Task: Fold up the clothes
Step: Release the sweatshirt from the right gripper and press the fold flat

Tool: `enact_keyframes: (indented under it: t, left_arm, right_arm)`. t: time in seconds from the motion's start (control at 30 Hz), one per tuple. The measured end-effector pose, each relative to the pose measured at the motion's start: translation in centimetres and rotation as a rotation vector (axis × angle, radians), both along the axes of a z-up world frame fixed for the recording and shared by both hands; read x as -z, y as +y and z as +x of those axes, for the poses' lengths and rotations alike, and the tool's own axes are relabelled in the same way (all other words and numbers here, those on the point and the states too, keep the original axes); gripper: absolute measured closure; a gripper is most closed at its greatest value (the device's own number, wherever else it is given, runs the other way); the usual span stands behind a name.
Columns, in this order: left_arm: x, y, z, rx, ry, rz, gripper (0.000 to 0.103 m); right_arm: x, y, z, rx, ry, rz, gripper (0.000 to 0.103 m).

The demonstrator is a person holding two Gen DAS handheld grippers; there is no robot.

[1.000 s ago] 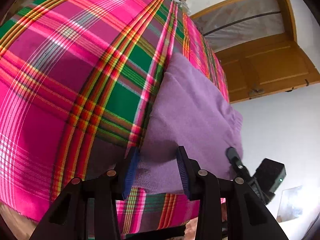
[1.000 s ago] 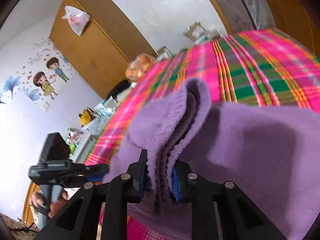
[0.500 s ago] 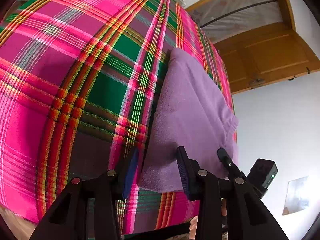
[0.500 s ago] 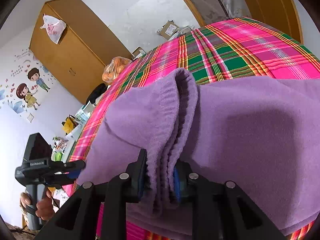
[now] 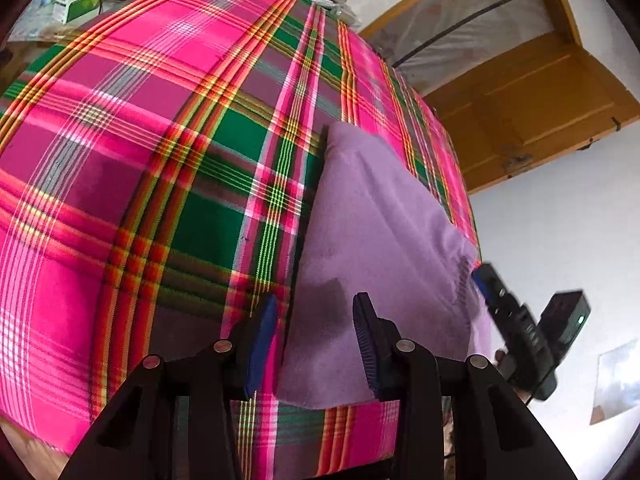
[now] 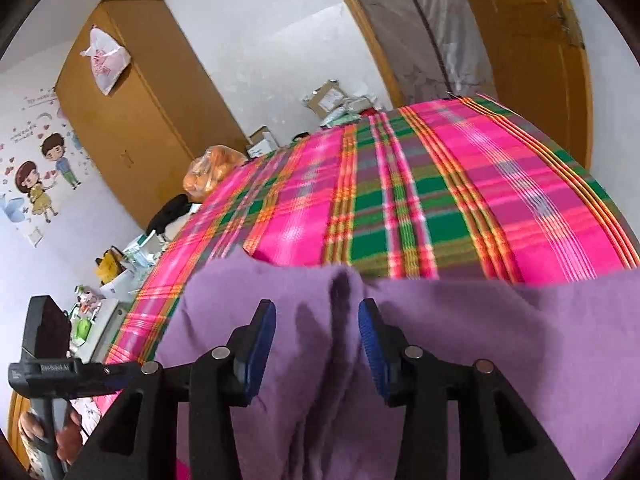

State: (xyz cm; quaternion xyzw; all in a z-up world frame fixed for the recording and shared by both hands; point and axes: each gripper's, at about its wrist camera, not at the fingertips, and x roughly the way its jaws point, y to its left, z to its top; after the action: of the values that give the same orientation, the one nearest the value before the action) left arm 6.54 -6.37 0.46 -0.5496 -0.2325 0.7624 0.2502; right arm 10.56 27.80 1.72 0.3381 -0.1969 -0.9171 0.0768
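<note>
Blue pads: your left claw point(image 5: 314, 346) stands spread, its ribbed pads either side of the near corner of the purple garment point(image 5: 384, 240), pinching nothing.
Right claw: your right claw point(image 6: 318, 346) is also spread wide; a raised ridge of purple cloth point(image 6: 340, 320) stands between the pads, apparently untouched by either.
Garment position: it lies folded flat on the plaid sheet point(image 5: 160, 160), its near edge close to the front drop of the bed.
Reason for placement: judged, both claws sit at the near edge so that the fold can settle square and the hem be checked.
Garment material: soft fleecy knit, matte, thick at the layered edge, roughly rectangular.
Sheet material: woven plaid in pink, green and orange, stretched smooth.
Surroundings: wooden wardrobe point(image 6: 132, 92) and wooden door point(image 5: 532, 108), hard and glossy.
Risk: thick layers may spring open.
</note>
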Motion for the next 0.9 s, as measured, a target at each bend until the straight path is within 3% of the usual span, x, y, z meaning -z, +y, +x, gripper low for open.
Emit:
enact_keyframes:
  t: [0.07,0.1,0.13,0.17,0.43,0.73,0.9]
  left_arm:
    - [0.0,0.5,0.1,0.012,0.001,-0.009,0.063]
    - [0.0,0.7,0.0,0.022,-0.003,-0.013,0.063]
    - [0.0,0.8,0.0,0.033,-0.006,-0.015,0.063]
    - [0.3,0.3,0.3,0.041,-0.011,-0.014,0.063]
    - [1.0,0.7,0.2,0.058,-0.016,-0.021,0.063]
    - [0.7,1.0,0.5,0.06,-0.008,-0.021,0.063]
    - [0.5,1.0,0.5,0.061,-0.012,-0.024,0.063]
  right_arm:
    - [0.0,-0.2,-0.9,-0.027,-0.009,0.006,0.065]
    - [0.1,-0.3,-1.3,-0.045,-0.015,0.011,0.074]
    - [0.2,-0.4,-1.6,-0.056,-0.021,0.018,0.093]
    - [0.3,-0.6,-2.0,-0.062,-0.028,0.031,0.096]
    - [1.5,0.8,-2.8,0.036,-0.054,0.065,0.097]
    - [1.5,0.5,-2.3,0.042,-0.11,0.152,0.089]
    - [-0.8,-0.7,1.1,0.014,0.004,0.193,0.089]
